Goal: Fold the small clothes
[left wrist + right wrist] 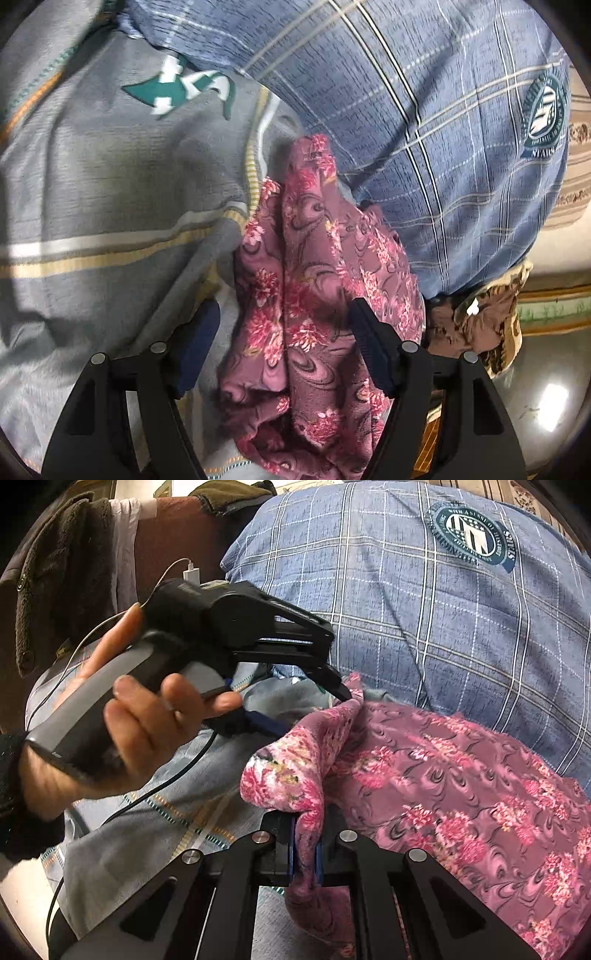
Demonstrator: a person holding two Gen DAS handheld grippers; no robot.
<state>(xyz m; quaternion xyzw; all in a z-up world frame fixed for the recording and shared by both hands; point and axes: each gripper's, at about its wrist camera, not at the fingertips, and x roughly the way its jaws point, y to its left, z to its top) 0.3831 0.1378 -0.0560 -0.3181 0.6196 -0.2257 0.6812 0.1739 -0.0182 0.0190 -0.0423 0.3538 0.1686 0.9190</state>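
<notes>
My right gripper [306,853] is clamping the pink floral cloth [443,775]; my left gripper [284,332] is straddling it, seemingly spread wide.

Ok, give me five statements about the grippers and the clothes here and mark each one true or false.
1. The right gripper is shut on the floral cloth. True.
2. The left gripper is clamped tight with its fingers together. False: its fingers stand wide apart, with the floral cloth between them.
3. The blue plaid fabric carries a round emblem. True.
4. The floral cloth is plain white. False: it is purplish pink with pink flowers.
5. A person's hand holds the left gripper's handle in the right wrist view. True.
</notes>
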